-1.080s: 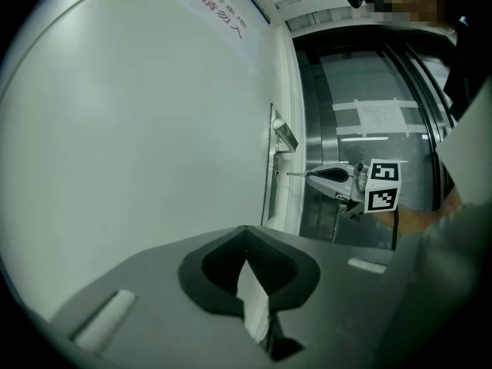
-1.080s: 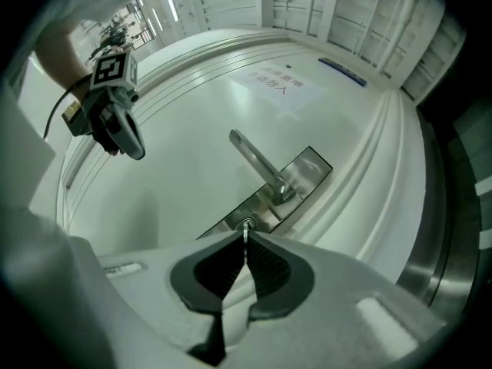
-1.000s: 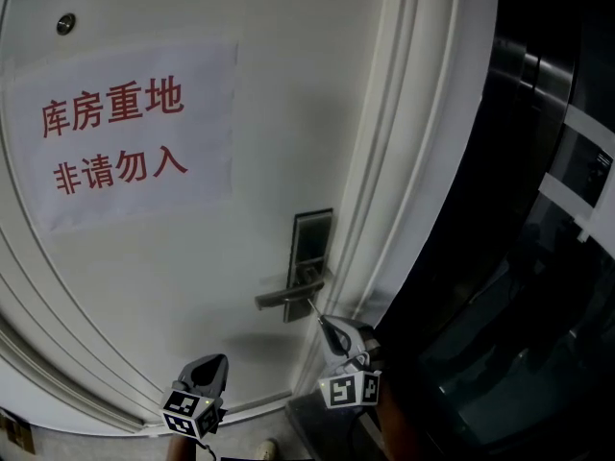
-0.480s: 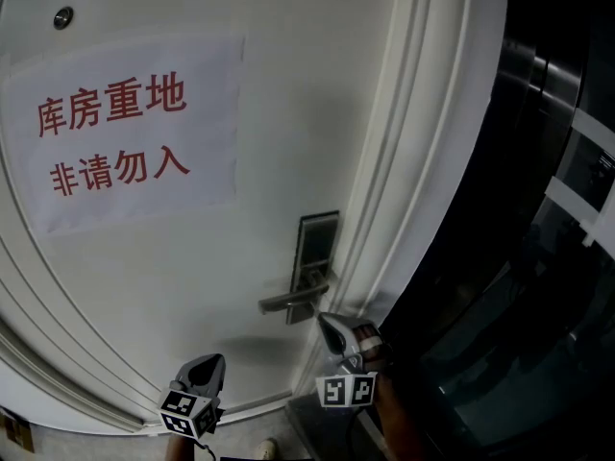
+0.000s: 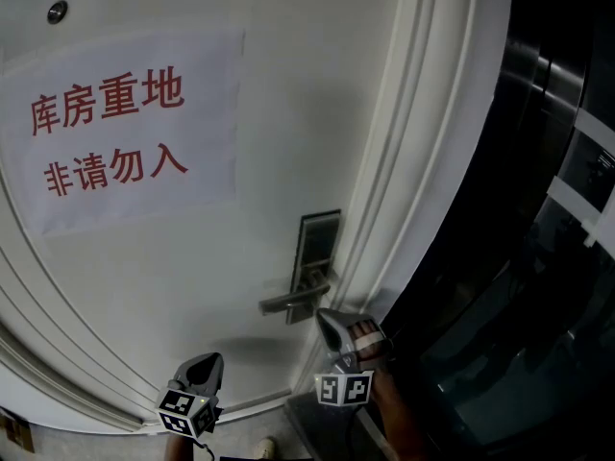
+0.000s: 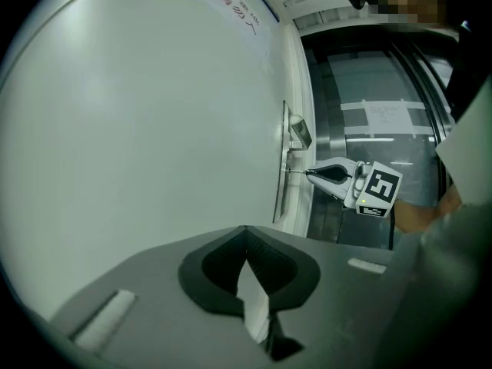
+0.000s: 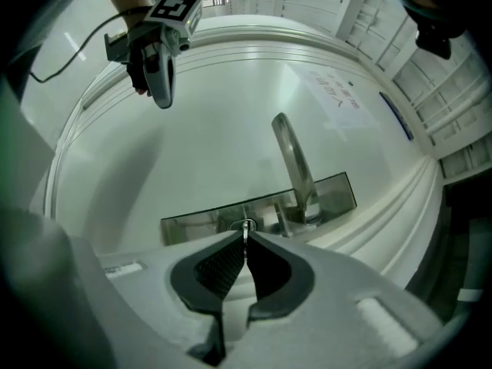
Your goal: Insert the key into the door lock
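Metal key (image 7: pixel 245 231) is pinched btwn the closed jaws of the right gripper (image 7: pixel 246 242). Its blade is edge-on and sticks straight out past the tips. The far end meets the round keyhole (image 7: pixel 244 224) in the steel lock plate (image 7: pixel 338 194); how deep it goes can't be told. In the left gripper view the key is a thin rod bridging the short gap from gripper tip to plate, w/ the gripper roughly level. Lever handle (image 7: pixel 294 167) is on the same plate, hub just beside the keyhole, lever pointing away from the door's edge. A hand (image 5: pixel 368 342) holds the right gripper from behind, marker cube facing the head cam. Left gripper (image 6: pixel 246 235) has its jaws together w/ nothing btwn them. It hangs well apart from the lock, down toward the door's bottom edge, and faces bare panel. White door (image 5: pixel 240 286) carries the lock plate close to its right edge, low down, next to the moulded white frame (image 5: pixel 423 161). Paper sign (image 5: pixel 125 133) w/ red characters covers the upper left part. A small round metal fitting (image 5: pixel 58 12) sits near the top-left corner. Right of the frame the room is dark: glossy panels (image 5: pixel 538 257) crossed by pale strips, w/ a paper sheet (image 6: pixel 388 114) stuck on them. Ceiling lights and white wall panelling show in the right gripper view.
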`<state>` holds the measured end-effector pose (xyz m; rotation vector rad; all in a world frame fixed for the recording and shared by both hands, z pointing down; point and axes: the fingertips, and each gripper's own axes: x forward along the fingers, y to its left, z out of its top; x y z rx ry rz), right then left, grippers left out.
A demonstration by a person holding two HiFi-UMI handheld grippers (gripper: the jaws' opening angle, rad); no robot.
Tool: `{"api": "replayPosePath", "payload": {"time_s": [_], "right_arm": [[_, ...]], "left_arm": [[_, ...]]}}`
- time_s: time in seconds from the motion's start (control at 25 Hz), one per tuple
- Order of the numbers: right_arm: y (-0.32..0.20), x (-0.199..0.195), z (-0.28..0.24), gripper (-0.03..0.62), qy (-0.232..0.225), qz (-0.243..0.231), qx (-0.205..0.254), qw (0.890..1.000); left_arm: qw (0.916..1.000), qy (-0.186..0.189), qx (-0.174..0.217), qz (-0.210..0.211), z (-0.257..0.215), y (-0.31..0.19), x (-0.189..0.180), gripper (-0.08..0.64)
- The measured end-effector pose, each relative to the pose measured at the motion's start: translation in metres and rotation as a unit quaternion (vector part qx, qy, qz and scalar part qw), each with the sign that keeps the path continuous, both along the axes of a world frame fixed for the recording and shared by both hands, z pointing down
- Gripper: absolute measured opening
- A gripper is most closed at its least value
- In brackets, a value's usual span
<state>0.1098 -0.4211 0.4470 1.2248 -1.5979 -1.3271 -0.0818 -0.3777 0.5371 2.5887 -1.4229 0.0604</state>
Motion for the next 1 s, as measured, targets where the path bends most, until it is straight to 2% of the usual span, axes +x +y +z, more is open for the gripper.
{"api": "replayPosePath", "payload": {"time_s": [0.2, 0.6, 1.0], "right_arm": [[-0.001, -0.001, 0.0, 0.011, 0.019, 0.006, 0.006, 1.0], [-0.006, -0.005, 0.002, 0.011, 0.094, 0.03, 0.032, 0.995], [-0.01, -0.005, 0.001, 0.011, 0.088, 0.036, 0.025, 0.995]], "left_arm": [[1.0, 0.003, -0.001, -0.001, 0.001, -0.001, -0.001, 0.003], [1.0, 0.006, -0.003, -0.004, 0.002, 0.002, -0.006, 0.003], [1.0, 0.007, -0.003, -0.002, 0.003, 0.003, -0.009, 0.003]]}}
